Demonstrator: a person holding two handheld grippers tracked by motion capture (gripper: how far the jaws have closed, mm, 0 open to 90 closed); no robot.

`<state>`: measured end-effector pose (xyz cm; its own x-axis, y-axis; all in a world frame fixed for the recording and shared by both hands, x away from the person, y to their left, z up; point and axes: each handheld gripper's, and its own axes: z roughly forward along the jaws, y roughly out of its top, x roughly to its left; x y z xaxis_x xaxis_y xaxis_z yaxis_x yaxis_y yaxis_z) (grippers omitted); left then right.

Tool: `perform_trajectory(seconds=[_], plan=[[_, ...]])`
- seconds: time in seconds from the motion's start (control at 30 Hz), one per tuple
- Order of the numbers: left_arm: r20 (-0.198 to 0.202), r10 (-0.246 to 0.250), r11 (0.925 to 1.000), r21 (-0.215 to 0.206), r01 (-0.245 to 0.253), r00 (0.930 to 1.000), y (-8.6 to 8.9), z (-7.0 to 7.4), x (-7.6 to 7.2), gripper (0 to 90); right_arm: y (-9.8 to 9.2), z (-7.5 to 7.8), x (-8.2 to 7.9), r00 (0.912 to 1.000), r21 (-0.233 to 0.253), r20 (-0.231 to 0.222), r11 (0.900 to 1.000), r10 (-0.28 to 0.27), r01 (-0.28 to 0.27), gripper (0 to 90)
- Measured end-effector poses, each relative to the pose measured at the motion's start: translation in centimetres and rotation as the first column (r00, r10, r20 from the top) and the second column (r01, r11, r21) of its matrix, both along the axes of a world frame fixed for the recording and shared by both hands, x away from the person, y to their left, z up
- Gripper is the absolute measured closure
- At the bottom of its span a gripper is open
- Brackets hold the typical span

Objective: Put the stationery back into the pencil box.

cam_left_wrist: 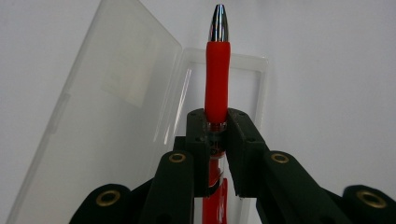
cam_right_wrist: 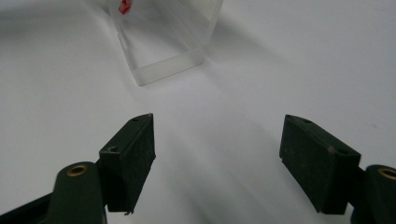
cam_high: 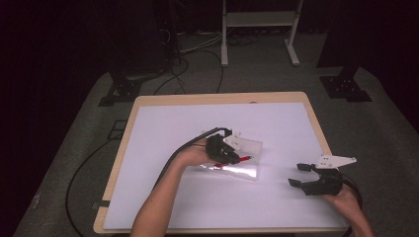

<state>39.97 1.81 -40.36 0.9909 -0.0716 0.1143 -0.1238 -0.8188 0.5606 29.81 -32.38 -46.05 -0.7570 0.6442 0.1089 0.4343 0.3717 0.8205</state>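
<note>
A red pen [cam_left_wrist: 217, 77] with a silver tip is clamped between the jaws of my left gripper [cam_left_wrist: 217, 122], which is shut on its barrel. It hangs over an open clear plastic case [cam_left_wrist: 116, 116] whose lid stands up on the left. From above, the left gripper [cam_high: 223, 152] sits over the case [cam_high: 242, 168] at mid-table, the pen [cam_high: 240, 159] pointing right. My right gripper [cam_high: 297, 175] rests open on the white mat to the case's right. In the right gripper view its jaws [cam_right_wrist: 217, 163] stand wide apart with nothing between them, and the case [cam_right_wrist: 168, 65] lies ahead.
A white mat [cam_high: 163, 128] covers the wooden table [cam_high: 129, 118]. Black cables trail off the table's left side to the floor. A white frame stand [cam_high: 259, 29] and dark equipment bases stand beyond the far edge.
</note>
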Motion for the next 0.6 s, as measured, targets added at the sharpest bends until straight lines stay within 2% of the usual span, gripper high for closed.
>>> perform_trajectory(seconds=[0.13,0.6], plan=[[0.002,0.003,0.9999,0.016,-0.003,1.0000,-0.4,-0.7,0.2,79.5,0.0,0.0,0.0,1.0000,0.000,0.001,1.000,0.000,0.000,25.9],[-0.038,0.010,0.9982,0.059,-0.008,0.9992,-0.9,-2.8,0.7,79.4,0.1,0.0,0.0,1.0000,-0.004,0.001,1.000,0.004,-0.004,25.9]])
